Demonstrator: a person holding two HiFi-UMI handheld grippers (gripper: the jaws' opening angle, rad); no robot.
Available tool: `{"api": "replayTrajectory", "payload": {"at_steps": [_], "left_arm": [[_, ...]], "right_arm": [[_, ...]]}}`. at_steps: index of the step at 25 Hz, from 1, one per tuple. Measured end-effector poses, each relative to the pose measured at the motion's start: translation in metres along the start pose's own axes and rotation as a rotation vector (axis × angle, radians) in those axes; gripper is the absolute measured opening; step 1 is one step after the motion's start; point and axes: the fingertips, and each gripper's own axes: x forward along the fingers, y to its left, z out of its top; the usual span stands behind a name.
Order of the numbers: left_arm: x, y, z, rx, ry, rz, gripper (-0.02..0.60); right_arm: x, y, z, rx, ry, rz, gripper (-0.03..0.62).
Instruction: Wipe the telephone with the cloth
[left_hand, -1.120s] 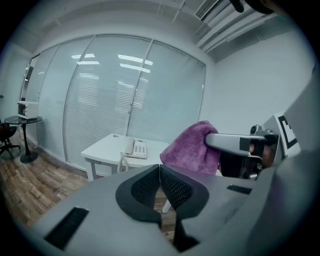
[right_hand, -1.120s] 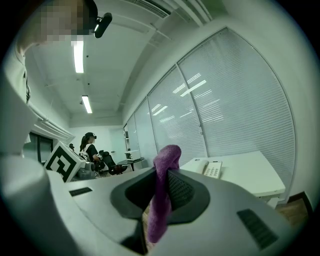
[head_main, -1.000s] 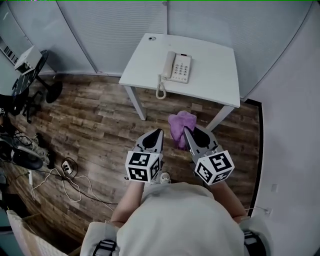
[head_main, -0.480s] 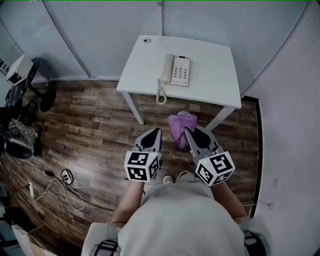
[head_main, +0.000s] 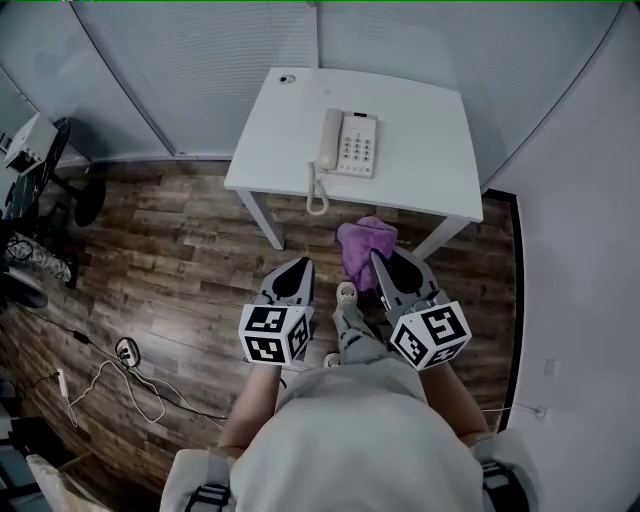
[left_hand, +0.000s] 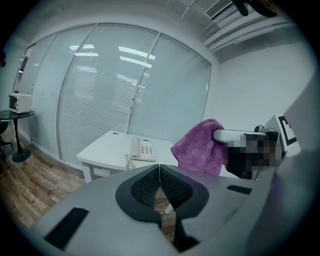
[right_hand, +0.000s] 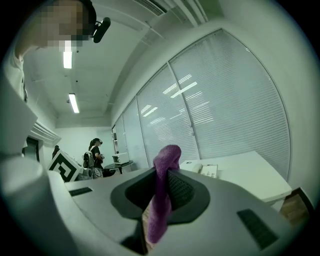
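Far left first: a tangle of cables (head_main: 130, 375) is sprawled on the wood floor (head_main: 170, 250), and some dark gear (head_main: 25, 270) is parked by the wall, too murky to be identified.

Next over, the left gripper (head_main: 295, 270) is held out in front of the person's body, marker cube (head_main: 270, 335) facing up. In the left gripper view its jaws (left_hand: 159, 172) are clenched tight, ribbed pad against ribbed pad, and it's pointed roughly at the table.

The white table (head_main: 280, 140) is set against the blind-covered glass wall. The telephone (head_main: 347, 143) is parked near the middle of it, handset seated on the left side, keypad on the right, and the coiled cord (head_main: 316, 190) is draped over the front edge. A small round thing (head_main: 288, 78) is stuck at the back left corner; what it is can't be told.

Then the purple cloth (head_main: 362, 245): it's up in the air above the floor, just short of the table's front edge and well apart from the phone. It's pinched in the right gripper (head_main: 385, 265). In the right gripper view the jaws (right_hand: 162, 175) are clamped on it, one fold poking up above them and the rest trailing down between them. A shoe (head_main: 347, 293) is visible between the two grippers.
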Motion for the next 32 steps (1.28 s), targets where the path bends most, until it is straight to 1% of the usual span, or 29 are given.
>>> {"api": "replayTrajectory", "payload": {"at_steps": [7,11,19,25,32], "left_arm": [[0.043,0.021,0.013,-0.005,0.019,0.005,0.021],[0.072,0.031,0.030,-0.011,0.019,0.004,0.021],[0.120,0.050,0.068,-0.037,0.002,0.022,0.021],[0.152,0.067,0.093,-0.061,-0.026,0.058,0.021],[0.181,0.085,0.111,-0.096,-0.041,0.105,0.021]], "right_arm": [[0.044,-0.031,0.011,-0.005,-0.007,0.019,0.060],[0.068,-0.056,0.024,0.004,-0.018,0.008,0.060],[0.117,-0.097,0.046,0.004,-0.011,0.014,0.060],[0.154,-0.121,0.059,-0.007,-0.010,0.053,0.060],[0.190,-0.145,0.071,-0.006,-0.007,0.098,0.060]]}}
